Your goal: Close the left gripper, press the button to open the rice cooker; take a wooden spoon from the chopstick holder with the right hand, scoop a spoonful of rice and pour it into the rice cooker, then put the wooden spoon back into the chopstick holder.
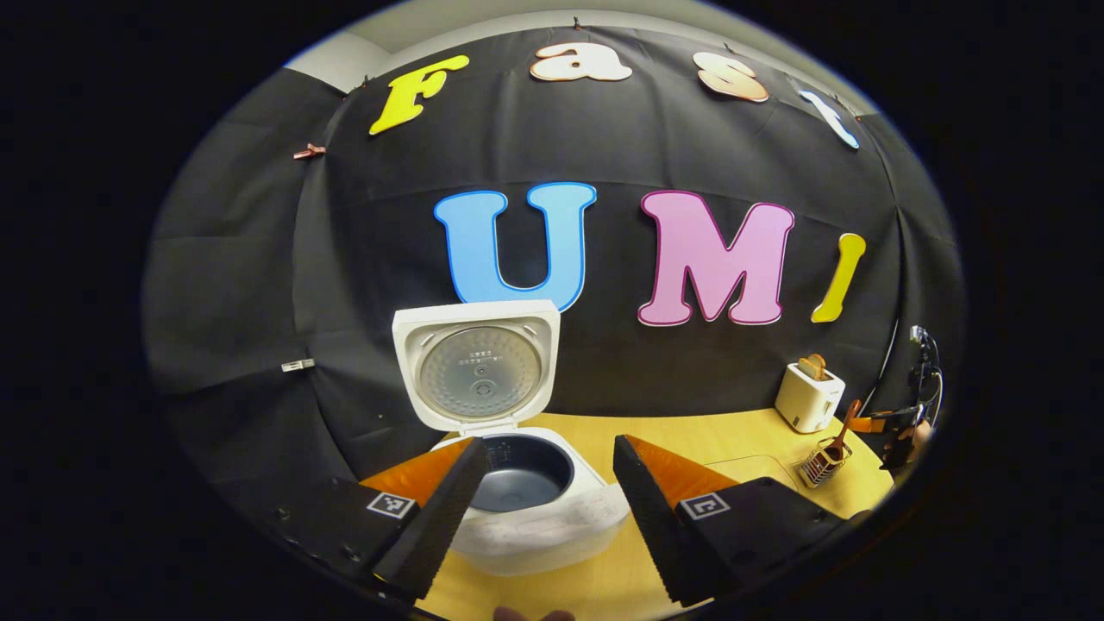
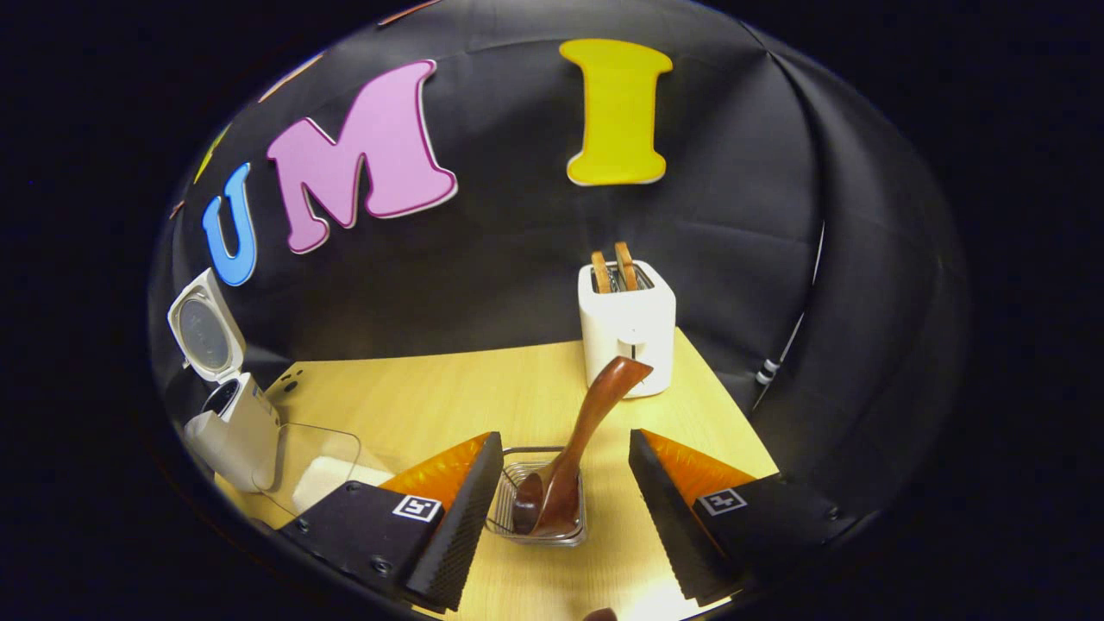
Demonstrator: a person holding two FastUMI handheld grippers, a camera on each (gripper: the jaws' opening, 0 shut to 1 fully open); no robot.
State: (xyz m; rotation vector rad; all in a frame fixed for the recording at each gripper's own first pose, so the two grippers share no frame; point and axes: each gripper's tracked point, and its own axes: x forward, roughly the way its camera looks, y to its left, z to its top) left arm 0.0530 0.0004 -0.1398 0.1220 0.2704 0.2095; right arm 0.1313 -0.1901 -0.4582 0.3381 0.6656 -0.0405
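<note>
The white rice cooker [image 1: 535, 509] stands on the wooden table with its lid [image 1: 476, 364] swung up and its dark inner pot [image 1: 526, 473] showing. My left gripper [image 1: 545, 509] is open just in front of it, one finger at each side of the pot. In the right gripper view the wooden spoon [image 2: 576, 457] leans in the wire chopstick holder [image 2: 539, 504]. My right gripper [image 2: 565, 526] is open, its fingers on either side of the holder and apart from the spoon. A clear container of white rice [image 2: 319, 474] lies beside the cooker [image 2: 233, 423].
A white toaster [image 2: 627, 328] with two slices of toast stands at the back of the table near the right edge. From the left gripper view, the toaster [image 1: 808, 398], chopstick holder [image 1: 824, 464] and other gripper [image 1: 906, 427] sit far right.
</note>
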